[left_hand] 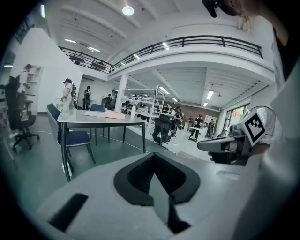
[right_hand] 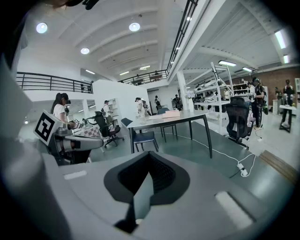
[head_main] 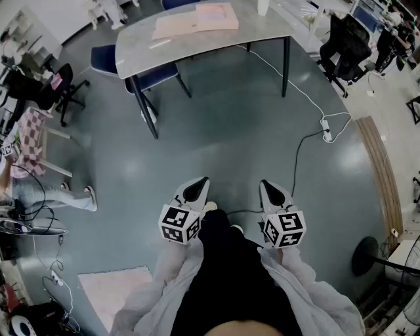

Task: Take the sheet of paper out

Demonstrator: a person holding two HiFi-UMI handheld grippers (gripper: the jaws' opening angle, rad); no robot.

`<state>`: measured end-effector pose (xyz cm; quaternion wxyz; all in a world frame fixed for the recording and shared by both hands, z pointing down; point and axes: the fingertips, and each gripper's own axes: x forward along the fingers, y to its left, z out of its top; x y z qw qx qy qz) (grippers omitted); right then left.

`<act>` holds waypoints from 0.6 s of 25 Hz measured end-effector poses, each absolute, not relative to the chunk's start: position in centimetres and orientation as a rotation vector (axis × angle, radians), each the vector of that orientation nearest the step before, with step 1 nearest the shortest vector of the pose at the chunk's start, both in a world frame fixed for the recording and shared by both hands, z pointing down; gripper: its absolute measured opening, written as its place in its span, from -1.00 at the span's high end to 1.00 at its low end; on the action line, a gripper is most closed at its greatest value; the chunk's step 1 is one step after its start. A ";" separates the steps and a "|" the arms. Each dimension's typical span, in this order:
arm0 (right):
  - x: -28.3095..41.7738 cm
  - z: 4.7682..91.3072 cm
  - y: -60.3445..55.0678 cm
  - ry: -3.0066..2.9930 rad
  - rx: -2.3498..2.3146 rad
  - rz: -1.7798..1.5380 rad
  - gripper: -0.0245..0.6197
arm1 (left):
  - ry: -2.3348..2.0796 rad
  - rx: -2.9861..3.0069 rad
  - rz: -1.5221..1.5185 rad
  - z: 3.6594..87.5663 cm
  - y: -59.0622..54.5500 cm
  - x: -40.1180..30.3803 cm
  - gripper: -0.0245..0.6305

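Head view: two grippers, left (head_main: 200,186) and right (head_main: 268,189), both clenched empty; one table (head_main: 262,29) ahead bears papers (head_main: 197,20); one cable (head_main: 289,84) crosses the floor between.

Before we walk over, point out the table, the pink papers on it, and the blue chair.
table (head_main: 266,29), head view, bare grey top right of the papers.
pink papers (head_main: 197,20), head view, middle of the stack.
blue chair (head_main: 104,58), head view, seat showing left of the table.

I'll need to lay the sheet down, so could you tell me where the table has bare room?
The table is bare along its near edge and right of the papers. The papers fill the far middle; a white item lies left.
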<state>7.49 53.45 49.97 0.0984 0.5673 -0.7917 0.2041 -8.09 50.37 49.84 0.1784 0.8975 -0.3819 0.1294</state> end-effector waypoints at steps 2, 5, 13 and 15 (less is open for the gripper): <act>7.7 49.8 56.3 -2.327 1.688 0.628 0.89 | -1.079 2.520 0.356 49.9 53.2 -9.1 0.92; 8.3 49.2 59.6 -2.317 1.736 0.655 0.89 | -1.083 2.500 0.354 49.8 56.4 -10.3 0.92; 8.1 47.8 63.8 -2.298 1.774 0.622 0.89 | -1.063 2.521 0.311 47.8 60.4 -10.4 0.92; 7.7 47.9 64.3 -2.311 1.765 0.624 0.89 | -1.079 2.517 0.289 47.7 60.7 -10.6 0.92</act>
